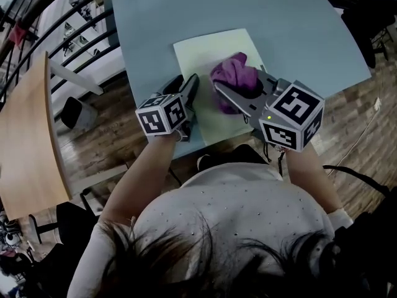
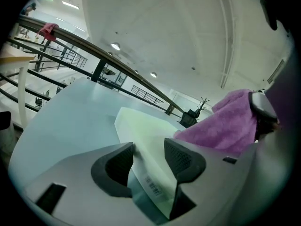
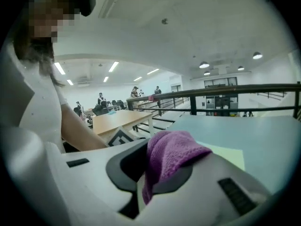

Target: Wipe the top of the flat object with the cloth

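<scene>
A pale blue counter (image 1: 298, 36) stands on a wooden floor (image 1: 111, 117) with a dark railing (image 1: 56, 30) off to the left. In the head view the flat object (image 1: 205, 54), a thin pale-green sheet, lies on the counter with its near end at the edge closest to the person. The purple cloth (image 1: 234, 79) sits bunched on the middle of the sheet. The wipe looks to be under way and not finished. The cloth is down on the surface, and the far end and the left strip lie bare beside it. No mark or sheen shows which parts have been covered. The right tool (image 1: 237, 87) reaches in from the near right onto the cloth. The left tool (image 1: 184, 84) sits at the sheet's near left edge.

In the left gripper view the left tool (image 2: 148, 149) has its jaws released, with a clear gap between them. The near left corner of the flat object (image 2: 141, 126) runs through that gap. Neither pad visibly pinches it, so the tool seems to steady the sheet, not grasp it. The cloth (image 2: 230, 121) rises at the right, and the bare counter (image 2: 70, 112) spreads to the left.

In the right gripper view the right tool (image 3: 157, 173) is clenched on the cloth (image 3: 171, 149), and a fold bulges up over the jaws. Just past the tool a strip of the flat object (image 3: 230, 154) shows on the counter (image 3: 263, 135)
</scene>
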A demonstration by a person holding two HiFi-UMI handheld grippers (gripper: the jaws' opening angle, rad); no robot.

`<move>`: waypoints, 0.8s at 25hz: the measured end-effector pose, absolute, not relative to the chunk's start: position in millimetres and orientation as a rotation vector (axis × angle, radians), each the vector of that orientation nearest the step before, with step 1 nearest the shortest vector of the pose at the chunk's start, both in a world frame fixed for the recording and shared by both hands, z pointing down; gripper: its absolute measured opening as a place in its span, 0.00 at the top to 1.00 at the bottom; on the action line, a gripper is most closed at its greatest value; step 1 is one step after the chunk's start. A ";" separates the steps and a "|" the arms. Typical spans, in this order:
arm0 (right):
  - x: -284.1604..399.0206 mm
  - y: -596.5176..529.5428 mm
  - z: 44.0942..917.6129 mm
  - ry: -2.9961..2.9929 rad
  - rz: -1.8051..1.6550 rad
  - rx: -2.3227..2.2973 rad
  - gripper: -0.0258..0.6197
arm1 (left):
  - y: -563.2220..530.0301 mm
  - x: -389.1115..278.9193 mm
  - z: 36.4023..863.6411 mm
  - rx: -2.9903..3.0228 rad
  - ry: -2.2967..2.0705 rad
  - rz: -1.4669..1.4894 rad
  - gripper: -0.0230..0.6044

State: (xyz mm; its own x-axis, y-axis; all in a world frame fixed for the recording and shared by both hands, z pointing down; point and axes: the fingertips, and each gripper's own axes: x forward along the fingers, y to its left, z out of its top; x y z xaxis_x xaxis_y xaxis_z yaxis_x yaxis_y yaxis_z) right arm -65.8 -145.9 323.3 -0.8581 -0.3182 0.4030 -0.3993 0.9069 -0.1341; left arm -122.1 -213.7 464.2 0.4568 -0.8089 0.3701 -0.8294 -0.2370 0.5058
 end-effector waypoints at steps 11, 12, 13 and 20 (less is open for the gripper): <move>-83.0 -108.8 452.2 -2.259 0.303 0.399 0.95 | -212.9 -121.0 465.1 2.081 -1.376 0.076 0.63; -79.6 -109.3 452.8 -2.252 0.320 0.395 0.95 | -212.9 -121.3 465.1 2.093 -1.377 0.087 0.63; -75.2 -109.8 453.4 -2.241 0.337 0.393 0.95 | -212.9 -121.8 465.1 2.106 -1.378 0.099 0.63; -28.0 -120.8 453.0 -2.199 0.372 0.468 0.95 | -212.6 -118.3 463.0 2.110 -1.359 0.116 0.63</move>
